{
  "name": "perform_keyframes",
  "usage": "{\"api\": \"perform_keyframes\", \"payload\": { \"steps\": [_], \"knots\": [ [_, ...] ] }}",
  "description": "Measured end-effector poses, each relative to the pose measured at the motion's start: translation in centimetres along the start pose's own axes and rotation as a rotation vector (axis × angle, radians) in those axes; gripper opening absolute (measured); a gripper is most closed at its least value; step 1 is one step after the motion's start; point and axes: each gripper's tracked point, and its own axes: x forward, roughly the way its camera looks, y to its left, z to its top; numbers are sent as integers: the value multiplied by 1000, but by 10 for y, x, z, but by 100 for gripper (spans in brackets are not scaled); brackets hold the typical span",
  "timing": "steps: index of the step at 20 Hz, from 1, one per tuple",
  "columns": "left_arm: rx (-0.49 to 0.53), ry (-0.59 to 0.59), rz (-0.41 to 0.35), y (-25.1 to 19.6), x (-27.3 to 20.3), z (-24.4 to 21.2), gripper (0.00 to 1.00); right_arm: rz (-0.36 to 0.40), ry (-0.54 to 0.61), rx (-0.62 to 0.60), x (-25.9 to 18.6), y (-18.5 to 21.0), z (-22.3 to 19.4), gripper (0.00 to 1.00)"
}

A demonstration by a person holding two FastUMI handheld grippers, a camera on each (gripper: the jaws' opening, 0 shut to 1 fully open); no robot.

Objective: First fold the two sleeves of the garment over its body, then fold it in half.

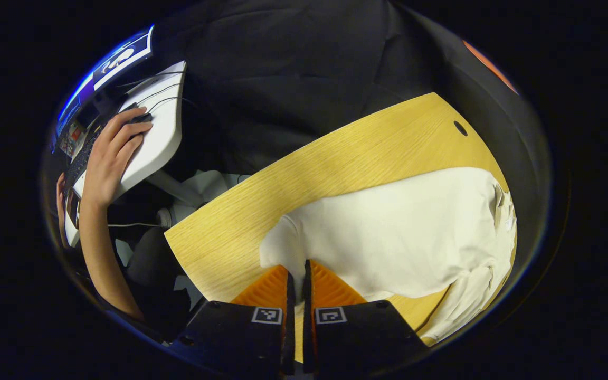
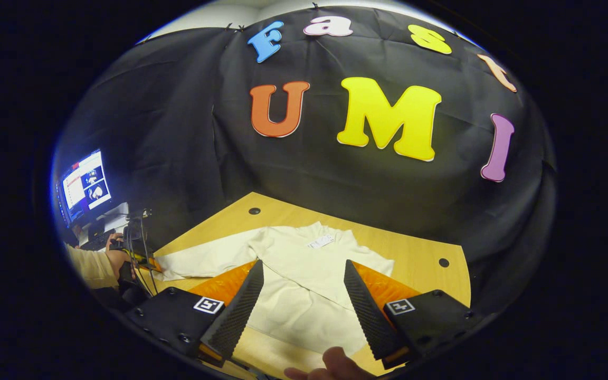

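Squarely between parted jaws, garment (image 2: 304,279).

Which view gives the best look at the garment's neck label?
The right gripper view: the garment lies spread on the table, with the label at its collar plainly in sight. In the left gripper view the garment appears as a plain white expanse, crumpled at its far end; no label can be made out.
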Motion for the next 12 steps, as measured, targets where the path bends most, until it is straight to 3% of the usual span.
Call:
{"api": "perform_keyframes", "payload": {
  "steps": [5, 11, 12],
  "knots": [
    [36, -36, 7, -13, -28, 22, 4, -19, -3, 53, -9, -33, -7, 96],
    [197, -119, -77, -98, -88, 59, 4, -43, -22, 106, -8, -72, -5, 95],
    [221, -131, -94, -118, -96, 64, 11, -50, -28, 104, -8, -78, -4, 95]
  ]
}}
